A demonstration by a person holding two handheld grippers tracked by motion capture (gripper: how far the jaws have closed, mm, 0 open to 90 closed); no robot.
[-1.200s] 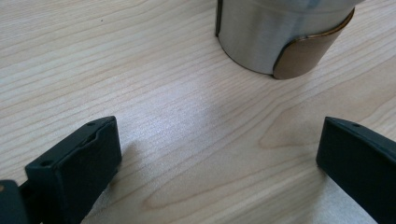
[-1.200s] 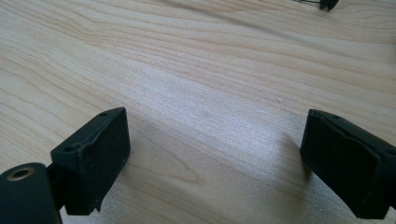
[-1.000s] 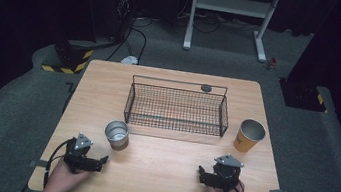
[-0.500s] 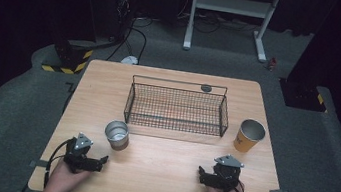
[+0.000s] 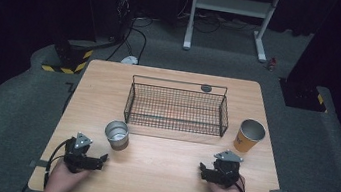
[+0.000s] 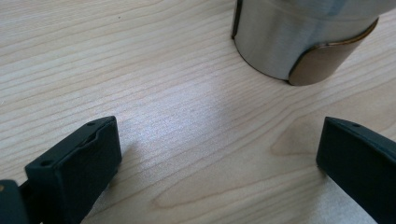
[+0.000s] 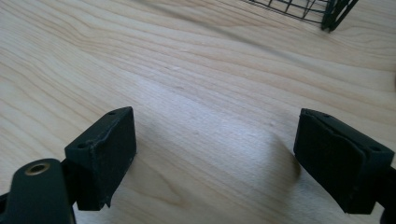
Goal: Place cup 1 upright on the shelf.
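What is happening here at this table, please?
A person sits at a wooden table with a two-jaw gripper in each hand. Both the left gripper and the right gripper rest near the front edge, jaws open, holding nothing. A silver metal cup stands just ahead of the left gripper, an orange cup stands to the right of a wire basket, and the basket looks empty. Nothing has been picked up.

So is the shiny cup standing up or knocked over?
Standing up. The silver cup sits on the table with its round open mouth facing upward.
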